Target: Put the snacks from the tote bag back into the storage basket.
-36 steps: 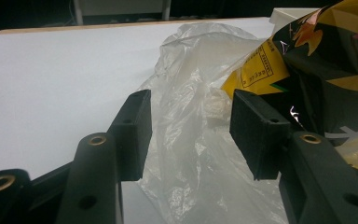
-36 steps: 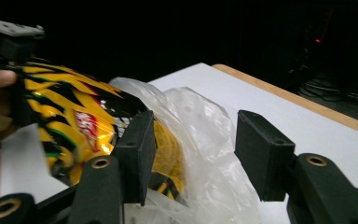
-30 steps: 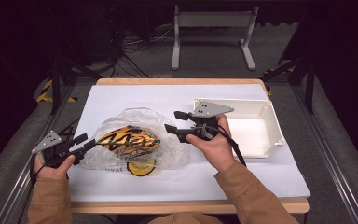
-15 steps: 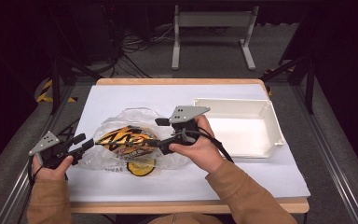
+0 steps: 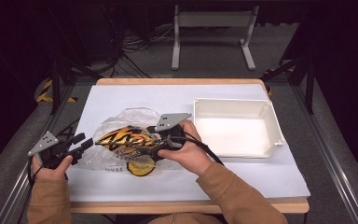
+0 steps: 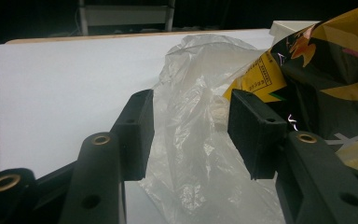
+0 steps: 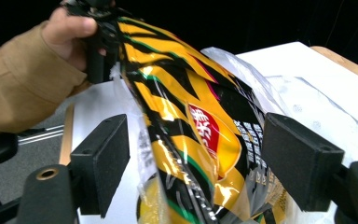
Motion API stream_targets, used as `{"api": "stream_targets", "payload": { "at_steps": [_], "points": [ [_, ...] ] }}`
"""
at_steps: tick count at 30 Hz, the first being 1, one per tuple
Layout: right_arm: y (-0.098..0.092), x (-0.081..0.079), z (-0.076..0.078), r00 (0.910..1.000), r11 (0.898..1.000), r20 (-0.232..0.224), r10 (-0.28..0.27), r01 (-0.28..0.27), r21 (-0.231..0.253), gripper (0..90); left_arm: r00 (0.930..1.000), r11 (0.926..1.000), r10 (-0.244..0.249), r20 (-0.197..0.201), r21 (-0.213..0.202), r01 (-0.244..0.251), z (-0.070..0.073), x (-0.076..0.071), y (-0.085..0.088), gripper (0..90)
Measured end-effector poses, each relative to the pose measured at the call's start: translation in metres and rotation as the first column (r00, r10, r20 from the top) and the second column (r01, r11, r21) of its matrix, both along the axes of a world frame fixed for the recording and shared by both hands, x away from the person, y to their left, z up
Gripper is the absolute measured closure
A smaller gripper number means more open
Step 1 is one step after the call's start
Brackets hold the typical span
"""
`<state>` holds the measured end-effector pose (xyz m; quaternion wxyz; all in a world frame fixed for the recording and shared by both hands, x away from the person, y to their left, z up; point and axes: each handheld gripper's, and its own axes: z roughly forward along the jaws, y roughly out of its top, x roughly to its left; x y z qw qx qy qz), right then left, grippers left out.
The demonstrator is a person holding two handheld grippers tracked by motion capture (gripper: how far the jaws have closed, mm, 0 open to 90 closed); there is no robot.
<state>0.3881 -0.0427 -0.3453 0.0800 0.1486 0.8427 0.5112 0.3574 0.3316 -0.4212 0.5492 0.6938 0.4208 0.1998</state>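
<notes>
Left gripper [image 5: 80, 143] is sitting at the clear plastic bag's [image 5: 121, 119] left edge, jaws standing apart with loose film between them; whether the pads are pinching it is unclear. The yellow-and-black snack packet [image 5: 123, 139] is lying partly inside the bag on the white table sheet [image 5: 135, 95]. Right gripper [image 5: 154, 140], jaws just opening, is straddling the packet without pressing. White bin [image 5: 274, 122] is sitting rightmost.

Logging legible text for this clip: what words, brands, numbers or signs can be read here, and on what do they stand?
Snack bag, red patch: white characters, too blurred to read.
Snack bag, black panel in the right gripper view: rows of small white print, too small to read.
Snack bag, yellow panel in the left gripper view: a boxed table of fine print, unreadable.
Clear plastic bag: no print that can be made out.
White bin: no text.
</notes>
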Motion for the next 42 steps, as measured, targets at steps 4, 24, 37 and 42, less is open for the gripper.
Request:
{"api": "stream_targets", "payload": {
  "at_steps": [4, 24, 37, 42],
  "points": [
    [0.002, 0.002, -0.003, 1.0, 1.0, -0.003, -0.002, 0.002, -0.007, 25.6, 1.0, 1.0, -0.001, 0.0, 0.001, 0.001, 0.0, 0.0, 0.0, 51.2],
    [0.002, 0.022, 0.002, 0.9976, 0.998, 0.066, 0.022, -0.018, -0.058, 80.0, 1.0, 1.0, -0.006, 0.003, 0.003, 0.006, 0.0, 0.0, -0.001, 51.2],
    [0.007, 0.03, 0.023, 0.9989, 0.999, 0.039, 0.028, -0.027, -0.026, 83.8, 0.9999, 1.0, -0.007, 0.009, 0.0, 0.007, 0.0, 0.0, -0.001, 51.2],
    [0.005, 0.032, 0.032, 0.9994, 1.0, 0.025, 0.022, -0.022, 0.01, 85.0, 0.9998, 0.9996, -0.019, 0.011, 0.022, 0.018, 0.0, 0.0, -0.006, 51.3]
  ]
}}
